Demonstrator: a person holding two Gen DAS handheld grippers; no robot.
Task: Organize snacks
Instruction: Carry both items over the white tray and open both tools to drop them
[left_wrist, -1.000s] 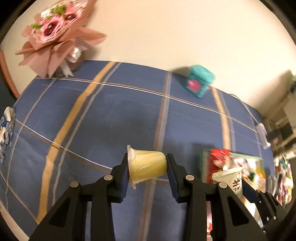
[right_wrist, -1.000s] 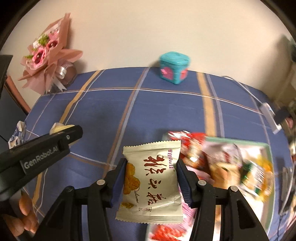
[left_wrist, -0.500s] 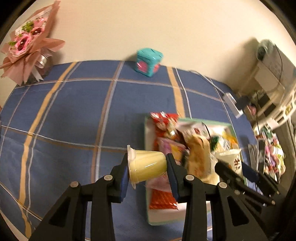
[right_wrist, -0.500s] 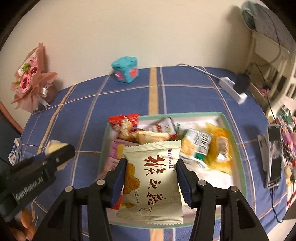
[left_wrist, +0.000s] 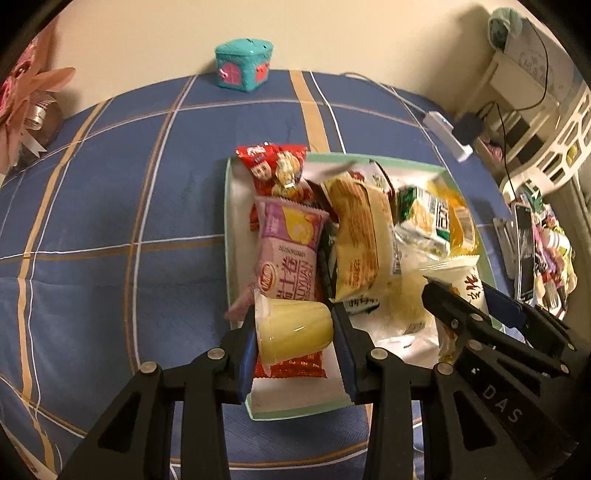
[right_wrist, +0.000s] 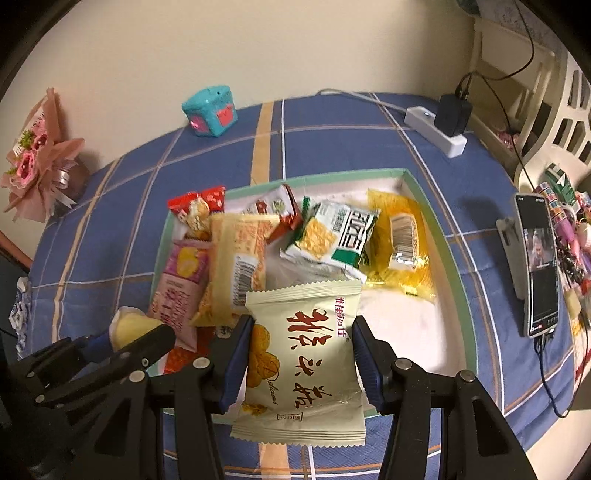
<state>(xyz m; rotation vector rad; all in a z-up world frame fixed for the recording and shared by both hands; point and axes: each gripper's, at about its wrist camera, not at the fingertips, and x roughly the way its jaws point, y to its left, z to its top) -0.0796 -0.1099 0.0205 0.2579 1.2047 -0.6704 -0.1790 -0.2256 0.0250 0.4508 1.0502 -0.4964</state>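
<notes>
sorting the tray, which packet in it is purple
The purple packet along the tray's left side, below the red packet; the others are red, yellow, green or white.

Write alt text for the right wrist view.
The right gripper clamps a cream snack packet with red lettering above a green-rimmed tray crowded with wrapped snacks on a blue plaid cloth. At lower left, the left gripper holds a yellow jelly cup.
</notes>
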